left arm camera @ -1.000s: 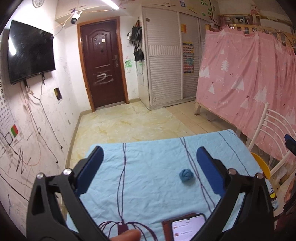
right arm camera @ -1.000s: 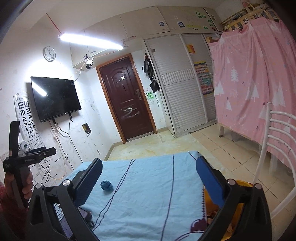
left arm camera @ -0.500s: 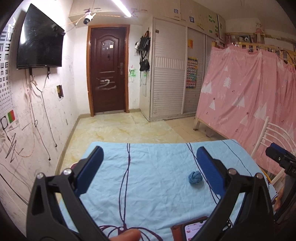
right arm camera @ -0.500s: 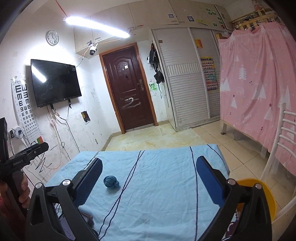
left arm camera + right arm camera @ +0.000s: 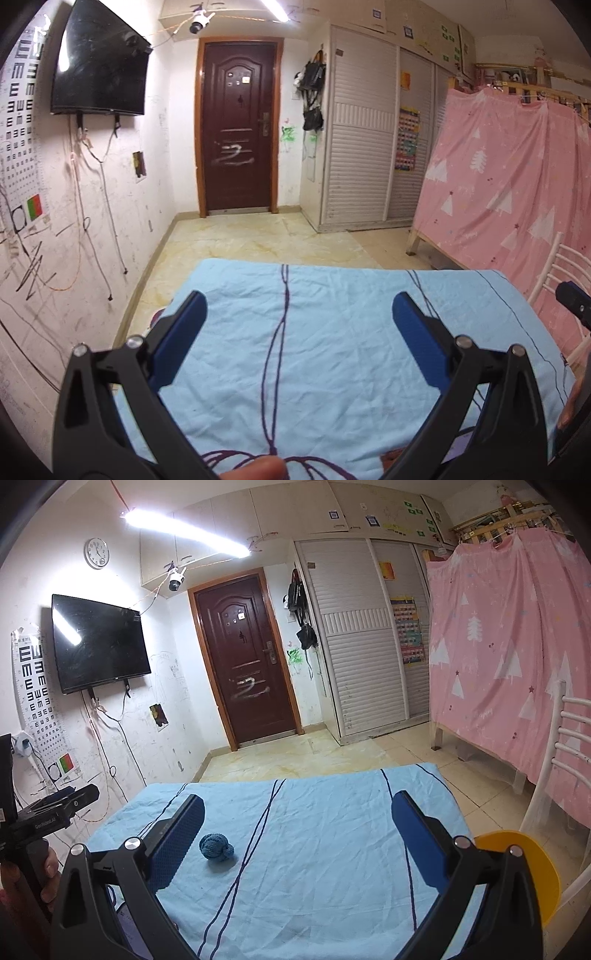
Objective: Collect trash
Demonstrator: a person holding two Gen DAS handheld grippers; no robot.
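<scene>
My left hand-held gripper is spread wide and released, its two blue pads hovering over the light blue wrinkled cloth covering the table, touching nothing. My right hand-held gripper is spread just as wide, also grasping nothing. One crumpled blue ball of trash lies on the cloth, just beside the right gripper's left pad but apart from it. One yellow round bin sits at the table's near right edge.
</scene>
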